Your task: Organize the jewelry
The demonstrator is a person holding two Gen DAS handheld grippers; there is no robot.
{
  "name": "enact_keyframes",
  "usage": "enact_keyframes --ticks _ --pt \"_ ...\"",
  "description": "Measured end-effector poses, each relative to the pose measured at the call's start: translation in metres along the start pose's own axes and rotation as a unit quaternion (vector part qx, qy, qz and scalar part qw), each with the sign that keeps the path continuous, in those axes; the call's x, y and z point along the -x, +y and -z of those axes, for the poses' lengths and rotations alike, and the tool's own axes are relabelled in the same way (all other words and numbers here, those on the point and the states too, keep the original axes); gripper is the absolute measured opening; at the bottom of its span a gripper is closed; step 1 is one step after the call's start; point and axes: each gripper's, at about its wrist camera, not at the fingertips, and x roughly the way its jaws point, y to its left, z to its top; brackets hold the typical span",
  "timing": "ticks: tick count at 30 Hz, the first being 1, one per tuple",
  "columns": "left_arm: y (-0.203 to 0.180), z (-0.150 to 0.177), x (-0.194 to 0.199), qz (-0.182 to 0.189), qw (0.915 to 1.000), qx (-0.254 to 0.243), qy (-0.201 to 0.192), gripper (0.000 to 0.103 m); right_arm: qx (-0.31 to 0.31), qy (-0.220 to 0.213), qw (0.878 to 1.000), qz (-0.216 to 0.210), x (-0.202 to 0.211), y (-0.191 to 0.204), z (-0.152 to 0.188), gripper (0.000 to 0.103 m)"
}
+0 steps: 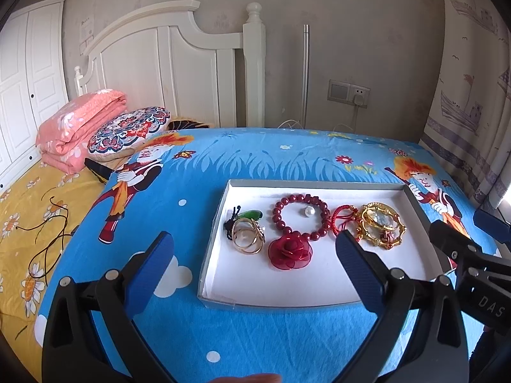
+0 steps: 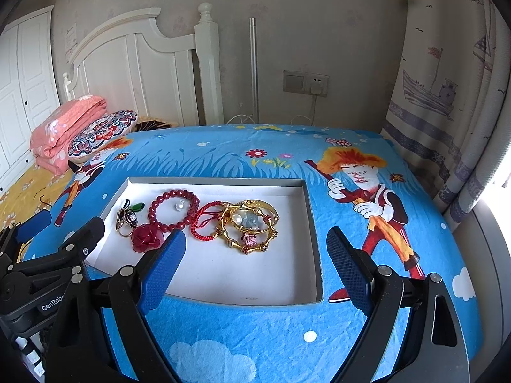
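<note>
Two hand-held grippers hover side by side over a surface covered in a bright blue cartoon-print cloth [image 2: 255, 335]. Both sets of blue-padded jaws are spread wide and hold nothing.

Just ahead of the jaws sits a shallow white cardboard box tray [image 1: 287, 284] with the jewelry gathered along its far side. In the left wrist view, the left gripper [image 1: 254, 255] frames most of it. Nearest its left jaw lies a cluster of gold rings [image 1: 248, 239], touching a small green leaf-shaped pendant on black cord [image 1: 250, 214]. Midway between the jaws is a dark red beaded bracelet [image 1: 300, 215] with a red fabric rose [image 1: 290, 250] at its near edge and a single loose white pearl [image 1: 309, 211] inside its loop. Just beyond the right jaw lie a red braided cord bracelet [image 1: 343, 220] and overlapping gold bangles [image 1: 381, 225].

In the right wrist view, the right gripper [image 2: 255, 245] is set further right, with the gold bangles just beyond its left jaw and the bare white tray floor between its jaws.

The pieces look already gathered in the tray, so the step in hand is probably choosing one to pick or straighten. The next move likely calls for lowering one set of jaws over a single piece and closing gently, as the bangles and cord overlap and may lift together.
</note>
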Motion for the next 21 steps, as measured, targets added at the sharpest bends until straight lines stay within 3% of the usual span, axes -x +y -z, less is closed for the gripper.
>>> enact_keyframes --ticks 21 --pt "0.0029 0.0029 -0.0015 -0.001 1.0 0.005 0.004 0.098 -0.001 0.002 1.0 -0.001 -0.0013 0.0019 0.0035 0.084"
